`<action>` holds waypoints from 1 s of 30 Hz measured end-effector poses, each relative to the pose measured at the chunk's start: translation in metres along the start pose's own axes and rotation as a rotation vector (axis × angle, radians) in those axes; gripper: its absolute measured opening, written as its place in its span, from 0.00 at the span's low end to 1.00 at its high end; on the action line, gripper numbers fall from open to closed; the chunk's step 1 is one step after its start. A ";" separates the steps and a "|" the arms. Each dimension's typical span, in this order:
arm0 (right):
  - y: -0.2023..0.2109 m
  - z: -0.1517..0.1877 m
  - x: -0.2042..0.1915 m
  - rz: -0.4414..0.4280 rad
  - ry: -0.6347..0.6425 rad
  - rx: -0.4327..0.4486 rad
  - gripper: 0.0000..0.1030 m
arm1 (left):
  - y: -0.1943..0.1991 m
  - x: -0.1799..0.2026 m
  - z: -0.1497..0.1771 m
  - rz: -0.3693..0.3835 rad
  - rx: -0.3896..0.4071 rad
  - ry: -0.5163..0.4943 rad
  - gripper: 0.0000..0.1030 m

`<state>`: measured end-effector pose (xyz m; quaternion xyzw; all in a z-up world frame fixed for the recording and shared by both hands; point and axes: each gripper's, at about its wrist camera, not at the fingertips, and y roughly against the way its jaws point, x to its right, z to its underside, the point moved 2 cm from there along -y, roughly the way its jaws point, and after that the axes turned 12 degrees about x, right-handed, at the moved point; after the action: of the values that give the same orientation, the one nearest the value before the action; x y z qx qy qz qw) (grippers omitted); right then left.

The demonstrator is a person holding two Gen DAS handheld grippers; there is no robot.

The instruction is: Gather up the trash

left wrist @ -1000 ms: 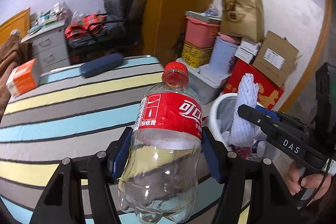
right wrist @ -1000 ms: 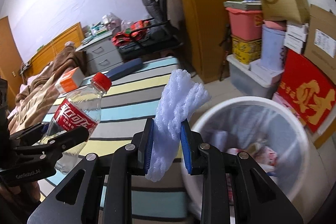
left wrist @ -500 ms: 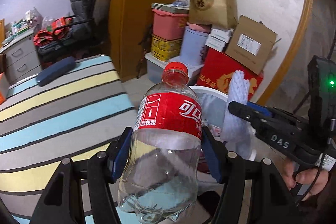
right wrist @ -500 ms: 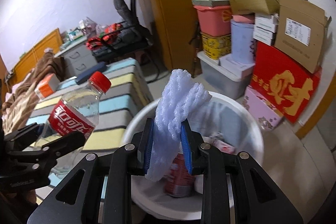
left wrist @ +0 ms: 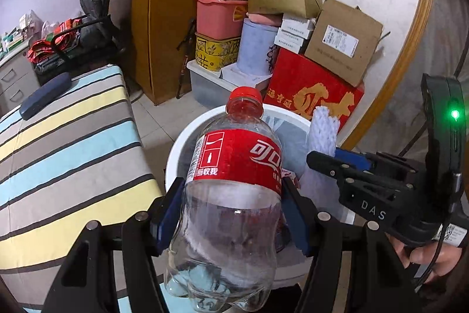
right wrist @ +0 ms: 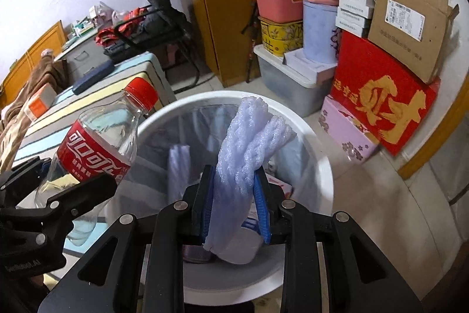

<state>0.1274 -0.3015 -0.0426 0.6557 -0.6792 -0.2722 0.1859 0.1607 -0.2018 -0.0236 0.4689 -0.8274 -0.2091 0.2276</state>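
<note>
— Between the blue pads of the left gripper (left wrist: 231, 220), what's clamped?

— An empty clear cola bottle (left wrist: 234, 195), red label, red cap on, pinched around its middle and tilted up and forward. The jaws are closed on it from both sides.

— And the right gripper (right wrist: 234, 204)?

— Closed on a folded white foam net sleeve (right wrist: 246, 154), which sticks up out of the jaws and hangs a little below them.

— Where are both pieces relative to the bin?

— The white trash bin (right wrist: 325, 175) sits on the floor right under them. From the right wrist view the foam sleeve is over the bin's mouth; the bottle is at the left rim, its cap leaning in over the opening.

— So which step is this?

— I'd judge it the drop-off: both items carried, both about ready to go. Next calls for opening the right jaws so the foam falls in, and bringing the bottle a bit further over the mouth before releasing, since its base looks to be near the rim.

— What's in the bin already?

— A clear liner, another white foam piece (right wrist: 178, 166) against the far wall, some printed wrappers, and what may be a can low down, mostly hidden by the gripper.

— Around it?

— A striped bed (left wrist: 67, 148) to the left, and stacked boxes (right wrist: 378, 87) beyond the bin.
</note>
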 end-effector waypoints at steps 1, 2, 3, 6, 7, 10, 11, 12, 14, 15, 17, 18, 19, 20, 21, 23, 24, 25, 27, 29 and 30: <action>-0.002 -0.001 0.003 0.004 -0.002 -0.003 0.27 | -0.003 0.001 0.001 0.004 -0.009 0.004 0.64; -0.004 -0.001 0.004 0.006 -0.002 -0.007 0.27 | -0.005 0.002 0.001 0.005 -0.012 0.008 0.64; -0.005 0.000 0.005 0.006 -0.002 -0.011 0.27 | -0.006 0.003 0.002 -0.004 -0.011 0.004 0.64; -0.009 0.002 0.007 0.000 0.005 -0.028 0.30 | -0.009 0.005 0.003 -0.019 -0.007 -0.015 0.65; -0.009 0.003 0.007 0.011 0.010 -0.029 0.33 | -0.009 0.004 0.002 -0.015 -0.008 -0.007 0.67; -0.011 0.005 0.007 0.025 0.027 -0.035 0.42 | -0.008 0.002 0.001 -0.019 0.005 0.000 0.75; -0.010 0.005 0.007 0.026 0.028 -0.034 0.45 | -0.008 0.002 0.001 -0.017 0.005 -0.001 0.75; -0.009 0.005 0.007 0.025 0.027 -0.031 0.54 | -0.007 0.002 0.001 -0.019 0.004 0.001 0.75; -0.008 0.004 0.007 0.013 0.022 -0.023 0.59 | -0.006 0.002 0.000 -0.016 0.009 0.002 0.75; -0.007 0.004 0.007 0.011 0.023 -0.021 0.59 | -0.005 0.002 -0.001 -0.018 0.011 -0.002 0.75; -0.004 0.004 0.006 0.021 0.024 -0.010 0.59 | -0.002 0.003 -0.001 -0.026 0.015 -0.008 0.76; -0.003 0.003 0.006 0.024 0.024 -0.004 0.59 | 0.000 0.002 -0.001 -0.029 0.016 -0.010 0.75; -0.002 0.003 0.006 0.027 0.021 0.002 0.59 | 0.002 0.002 -0.001 -0.028 0.023 -0.014 0.75; -0.001 0.003 0.005 0.029 0.016 0.004 0.59 | 0.004 0.002 -0.001 -0.029 0.027 -0.015 0.76; 0.000 0.003 0.005 0.029 0.013 0.005 0.59 | 0.007 0.001 -0.001 -0.032 0.031 -0.013 0.76; 0.003 0.003 0.004 0.032 0.006 0.016 0.59 | 0.010 -0.001 0.000 -0.036 0.034 -0.008 0.76; 0.004 0.003 0.004 0.032 0.004 0.020 0.59 | 0.013 -0.002 0.001 -0.041 0.038 -0.010 0.76; 0.007 0.004 0.003 0.030 0.002 0.026 0.59 | 0.016 -0.002 0.001 -0.044 0.042 -0.013 0.76; 0.012 0.005 0.000 0.026 -0.003 0.035 0.59 | 0.021 -0.004 0.003 -0.046 0.047 -0.004 0.76; 0.017 0.007 -0.004 0.023 -0.008 0.048 0.59 | 0.027 -0.007 0.006 -0.050 0.052 0.009 0.76; 0.020 0.008 -0.005 0.023 -0.011 0.056 0.59 | 0.032 -0.008 0.007 -0.058 0.061 0.008 0.76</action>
<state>0.1072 -0.2954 -0.0365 0.6514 -0.6951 -0.2543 0.1670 0.1386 -0.1791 -0.0129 0.5005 -0.8184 -0.1885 0.2104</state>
